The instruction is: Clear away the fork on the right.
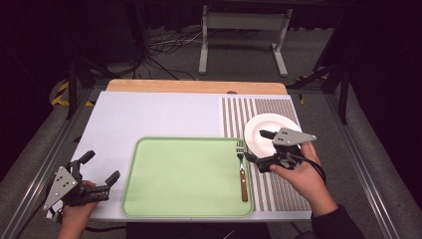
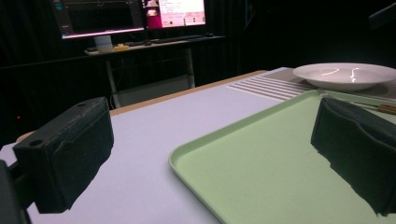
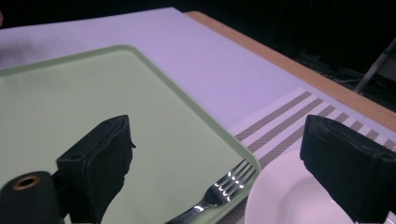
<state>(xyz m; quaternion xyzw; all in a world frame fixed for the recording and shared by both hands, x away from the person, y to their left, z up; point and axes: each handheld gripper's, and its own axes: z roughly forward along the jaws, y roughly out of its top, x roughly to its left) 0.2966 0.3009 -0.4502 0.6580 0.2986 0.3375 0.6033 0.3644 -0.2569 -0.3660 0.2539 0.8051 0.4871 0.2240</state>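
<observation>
Left gripper (image 1: 103, 169) held at the near left table corner, jaws spread wide, nothing between them. Just to its right: green tray (image 1: 179, 199), holding one fork (image 1: 242, 172) along its right edge, wooden handle nearest. Right gripper (image 1: 258, 147), jaws also apart and empty, hovers beside the fork tines, over the near rim of the white plate (image 1: 261, 125); plate empty, on striped mat (image 1: 278, 189).

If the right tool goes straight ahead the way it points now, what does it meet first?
Probably the fork: its tines on the green tray edge lie between the open jaws of the right tool. Depth is unclear, so it might pass above them.
</observation>
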